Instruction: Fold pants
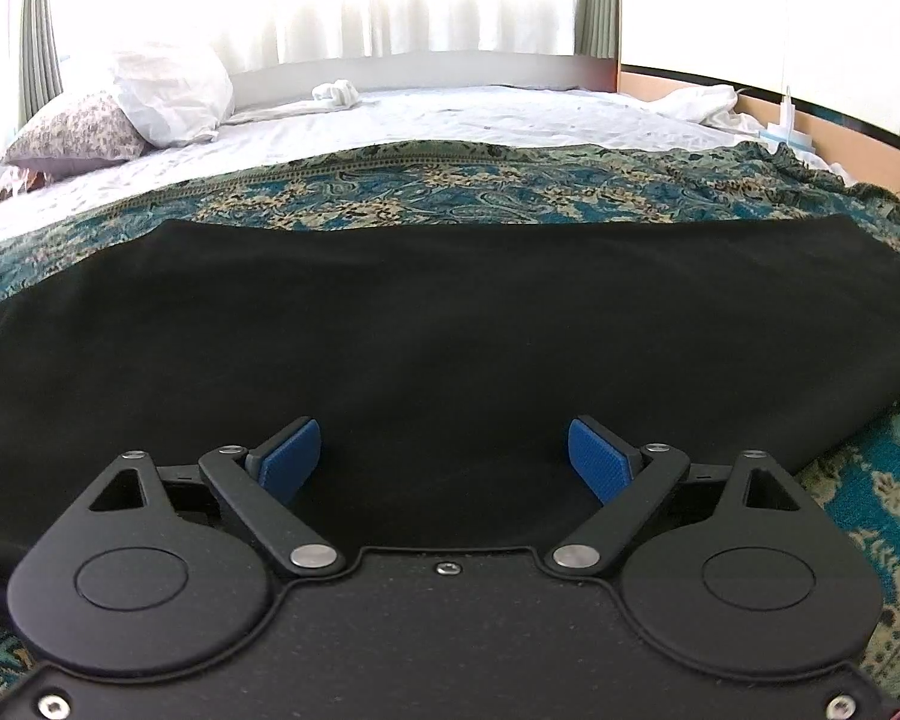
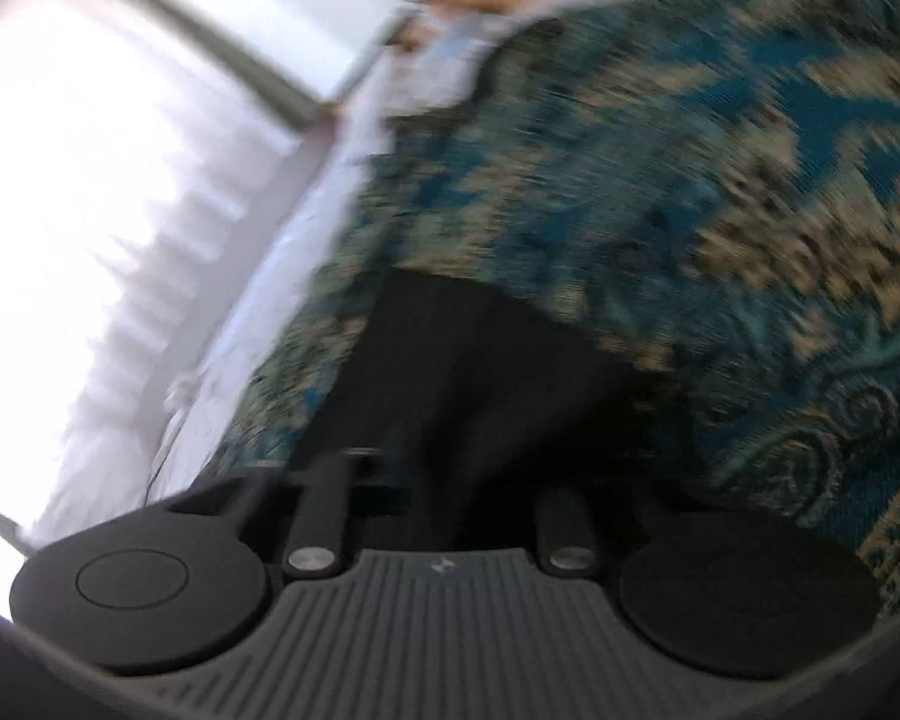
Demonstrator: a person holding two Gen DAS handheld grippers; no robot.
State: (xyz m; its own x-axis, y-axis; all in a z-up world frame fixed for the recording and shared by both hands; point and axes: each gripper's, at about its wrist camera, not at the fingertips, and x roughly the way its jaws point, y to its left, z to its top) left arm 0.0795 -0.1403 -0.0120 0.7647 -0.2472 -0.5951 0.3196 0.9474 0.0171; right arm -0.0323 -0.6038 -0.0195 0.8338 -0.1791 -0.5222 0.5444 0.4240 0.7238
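Over the black pants [image 1: 426, 324], the left gripper [image 1: 444, 462] gapes; the right gripper's [image 2: 444, 468] blurred jaws, unreadable, may snag only one layer.

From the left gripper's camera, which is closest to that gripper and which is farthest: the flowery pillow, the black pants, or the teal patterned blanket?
1. Black pants, directly under the left gripper.
2. Teal patterned blanket, just beyond the pants.
3. Flowery pillow, far back on the left.

The pants [image 1: 426, 324] are spread flat on a patterned blanket [image 1: 390, 186] laid over the bed's near part. Behind it the sheet [image 1: 450, 114] is exposed, with pillows [image 1: 120, 114] piled at the far left.
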